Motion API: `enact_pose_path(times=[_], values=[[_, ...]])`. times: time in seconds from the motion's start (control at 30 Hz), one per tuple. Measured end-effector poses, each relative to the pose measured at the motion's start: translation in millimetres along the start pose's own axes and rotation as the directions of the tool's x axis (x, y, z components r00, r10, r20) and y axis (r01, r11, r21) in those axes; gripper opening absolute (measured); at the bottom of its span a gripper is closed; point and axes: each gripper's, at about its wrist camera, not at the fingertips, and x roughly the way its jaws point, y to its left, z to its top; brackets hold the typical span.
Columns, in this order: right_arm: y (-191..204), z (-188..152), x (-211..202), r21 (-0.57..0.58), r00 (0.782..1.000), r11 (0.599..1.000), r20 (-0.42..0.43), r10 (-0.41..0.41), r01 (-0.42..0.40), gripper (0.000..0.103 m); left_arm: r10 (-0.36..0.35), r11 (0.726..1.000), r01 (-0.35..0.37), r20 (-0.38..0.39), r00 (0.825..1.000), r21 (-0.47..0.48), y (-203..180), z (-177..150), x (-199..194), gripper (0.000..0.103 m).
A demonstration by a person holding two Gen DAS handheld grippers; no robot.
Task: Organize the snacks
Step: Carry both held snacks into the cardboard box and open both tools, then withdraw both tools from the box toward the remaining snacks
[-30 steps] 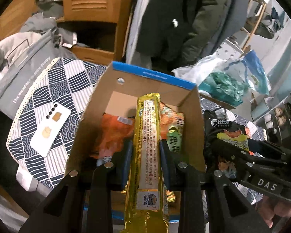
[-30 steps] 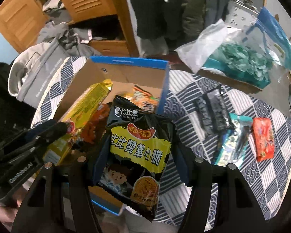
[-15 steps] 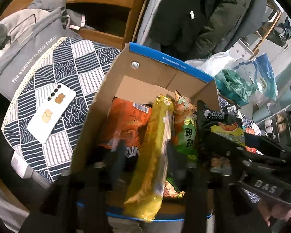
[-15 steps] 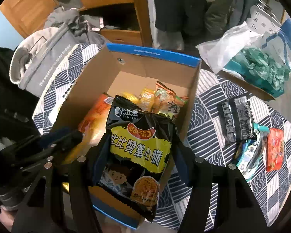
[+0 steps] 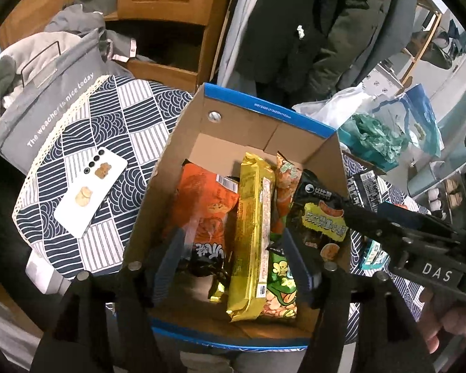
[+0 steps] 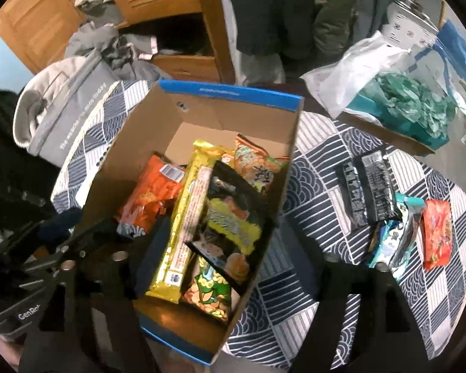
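The cardboard box (image 6: 202,118) stands on the patterned tabletop (image 6: 320,186) and holds an orange bag (image 6: 149,195), a long yellow packet (image 6: 183,217), a green-and-orange bag (image 6: 258,164) and a black noodle packet (image 6: 230,214), which lies tilted against the right wall on top of the others. Both tools are seen spread wide and grasping nothing: the left tool (image 5: 233,264) is held over the near part of the box, the right tool (image 6: 223,261) above its near right corner. Several snacks are left on the tabletop to the right: two black packets (image 6: 368,192), a blue-and-white packet (image 6: 391,239) and a red packet (image 6: 438,236). The step is judged best done by having the right tool carried over to those packets, one flat packet being pinched by its edge, while the box is kept from being knocked.
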Motion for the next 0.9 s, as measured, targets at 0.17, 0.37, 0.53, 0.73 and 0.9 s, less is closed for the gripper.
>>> enact_pose_path(times=[0.17, 0.37, 0.53, 0.73, 0.9], values=[[-8.6, -2.5, -8.4, -0.001, 1.0, 1.0, 0.015, -0.02, 0.02, 0.076, -0.012, 1.0, 0.012, 0.002, 1.0, 0.014, -9.2, -0.4, -3.2, 0.067], [-18.2, -7.5, -19.2, -0.012, 0.998, 0.999, 0.035, -0.048, 0.048, 0.076, -0.023, 0.999, 0.023, -0.002, 1.0, 0.042, -25.2, -0.7, -5.0, 0.071], [-29.6, -12.0, -29.0, -0.012, 0.996, 0.997, 0.05, -0.071, 0.072, 0.076, -0.032, 0.997, 0.033, -0.014, 0.999, 0.074, -43.6, -2.7, -4.4, 0.071], [-49.8, -17.6, -40.6, 0.01, 0.994, 0.996, 0.067, -0.092, 0.091, 0.076, -0.031, 0.992, 0.035, -0.028, 0.999, 0.122, -68.4, -7.6, -1.4, 0.072], [-71.9, -25.1, -49.5, 0.038, 0.992, 0.994, 0.073, -0.105, 0.102, 0.076, -0.03, 0.988, 0.036, -0.04, 0.999, 0.152, -86.8, -10.2, 1.1, 0.072]])
